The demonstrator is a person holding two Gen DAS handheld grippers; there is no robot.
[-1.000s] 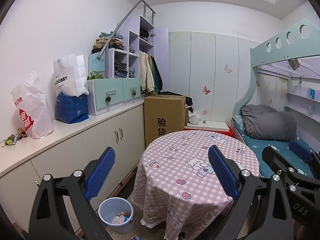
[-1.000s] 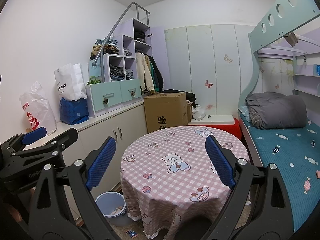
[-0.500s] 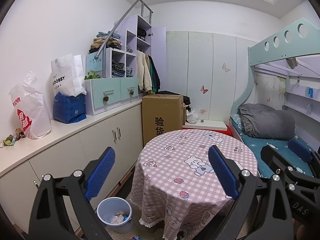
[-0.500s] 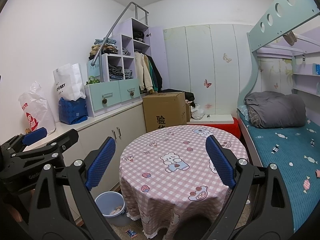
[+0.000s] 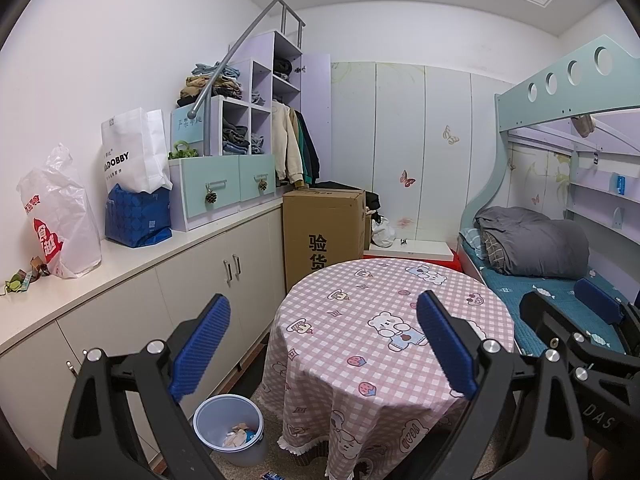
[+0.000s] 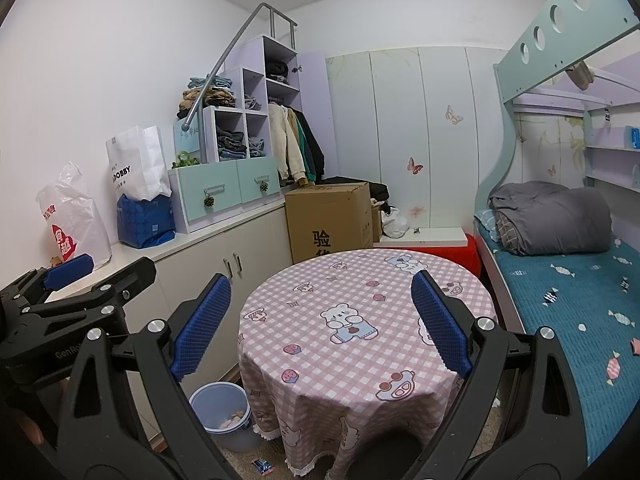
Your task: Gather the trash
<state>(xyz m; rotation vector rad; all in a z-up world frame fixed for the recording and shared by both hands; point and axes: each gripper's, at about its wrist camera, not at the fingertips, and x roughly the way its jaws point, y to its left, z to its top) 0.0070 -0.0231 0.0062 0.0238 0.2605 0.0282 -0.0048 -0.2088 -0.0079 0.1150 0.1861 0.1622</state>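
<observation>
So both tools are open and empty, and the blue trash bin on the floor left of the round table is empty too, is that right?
Not quite. The blue trash bin already holds crumpled scraps, as the left wrist view shows. The rest stands: the left tool and right tool are open and empty, and the bin sits left of the round table.

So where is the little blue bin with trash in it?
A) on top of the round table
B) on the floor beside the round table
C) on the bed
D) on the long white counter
B: the blue bin stands on the floor between the pink-checked round table and the cabinet doors, with scraps inside.
</observation>
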